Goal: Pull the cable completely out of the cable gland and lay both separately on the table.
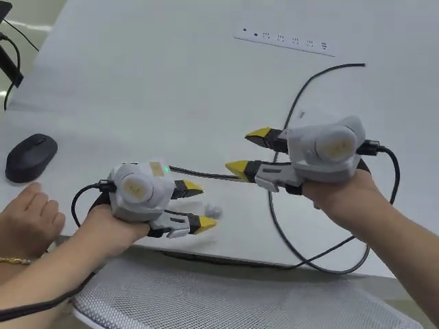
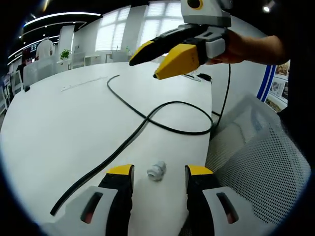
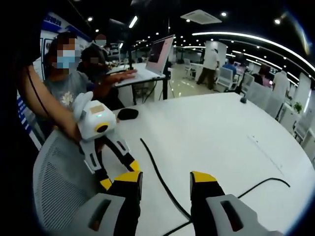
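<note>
Left gripper [image 1: 204, 204] jaws open and empty, straddling the cable gland [image 1: 211, 210] on the table [image 1: 137, 82]. Right gripper [image 1: 239, 151] is open too. Cable [image 2: 118, 147] lies apart, so both look released.

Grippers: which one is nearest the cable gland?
The left gripper: the white cable gland lies on the table just ahead of its open jaws. The right gripper is raised off the table, farther from it.

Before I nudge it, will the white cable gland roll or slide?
The cable gland looks small and plastic, so it is probably light. It seems to lie on its rounded side, so it may roll. The table looks smooth, so it could slide.
</note>
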